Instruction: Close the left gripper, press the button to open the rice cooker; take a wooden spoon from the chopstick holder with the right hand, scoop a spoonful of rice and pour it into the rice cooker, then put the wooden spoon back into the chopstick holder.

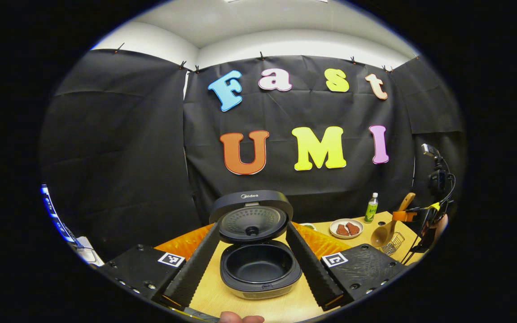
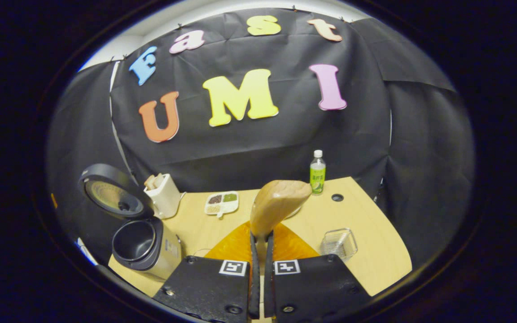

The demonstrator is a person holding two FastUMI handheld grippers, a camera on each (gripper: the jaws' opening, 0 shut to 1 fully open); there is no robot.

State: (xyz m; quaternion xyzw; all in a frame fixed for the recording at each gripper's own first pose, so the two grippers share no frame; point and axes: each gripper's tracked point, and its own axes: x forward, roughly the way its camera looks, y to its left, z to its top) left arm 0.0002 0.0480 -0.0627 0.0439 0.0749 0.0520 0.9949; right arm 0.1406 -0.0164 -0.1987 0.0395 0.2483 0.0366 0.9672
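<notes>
Rice cooker (image 1: 258,264) stands on the desk (image 1: 285,305) with its lid (image 1: 251,215) raised, framed between the widely spread fingers of the left tongs (image 1: 254,258), which hold nothing. Farther right, the right tongs (image 2: 261,237) pinch the wooden spoon (image 2: 278,204) by its handle, bowl up, above the desk, with what looks like the clear chopstick holder (image 2: 339,243) just beside.

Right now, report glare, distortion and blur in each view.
Left gripper view: fisheye bends the table edge; the open rice cooker is sharp, its lid lightly glinting. Right gripper view: the wooden spoon looms large and slightly soft, with a mild sheen; the bottle stays crisp.
</notes>
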